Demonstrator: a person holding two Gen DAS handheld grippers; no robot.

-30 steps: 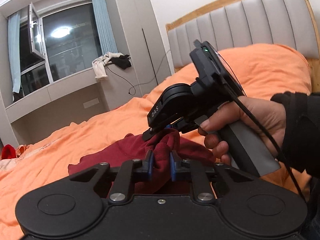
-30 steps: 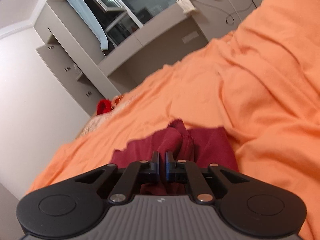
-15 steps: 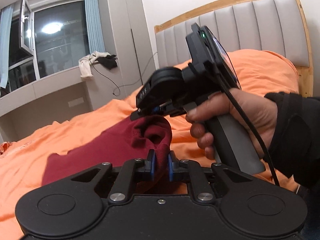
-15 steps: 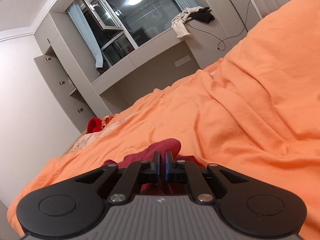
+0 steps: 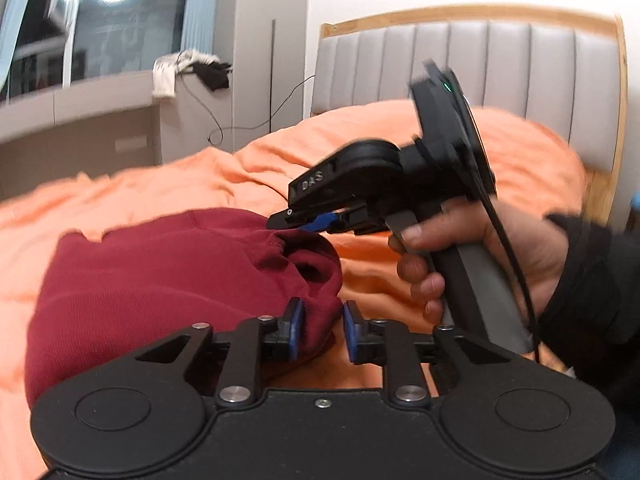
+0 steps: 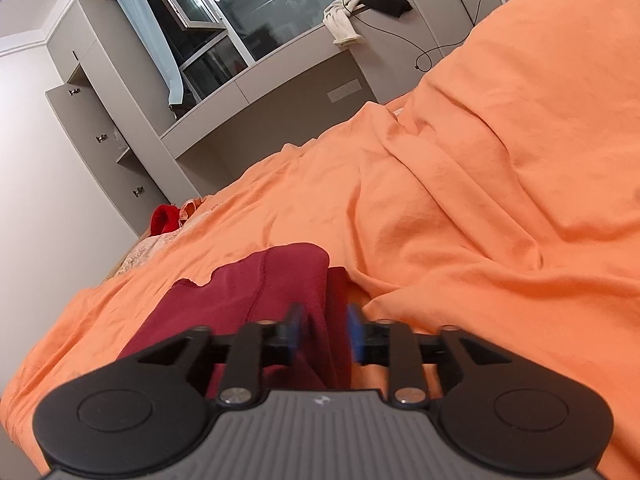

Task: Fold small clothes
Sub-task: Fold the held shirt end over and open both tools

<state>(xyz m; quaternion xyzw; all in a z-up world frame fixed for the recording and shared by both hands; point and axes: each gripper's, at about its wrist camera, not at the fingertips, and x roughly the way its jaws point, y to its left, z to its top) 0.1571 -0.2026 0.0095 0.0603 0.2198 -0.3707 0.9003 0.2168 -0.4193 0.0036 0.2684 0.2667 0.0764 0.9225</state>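
Dark red garment point(image 5: 160, 276) lies folded on the orange bedspread point(image 6: 500, 200), approx. in front of both grippers. Left gripper point(image 5: 319, 330): jaws opening, a bunched fold of the cloth between the 2 blue pads, right pad clear of it. Right gripper point(image 6: 323, 330), held in a hand point(image 5: 472, 252), jaws also opening w/ the garment's edge between them, pads apart from it.

This is a bedroom in a home. There is a bed point(image 6: 480, 200) with an orange cover, a soft gray headboard point(image 5: 480, 68), a window point(image 6: 256, 12) with curtains, and gray cupboards point(image 6: 100, 132).
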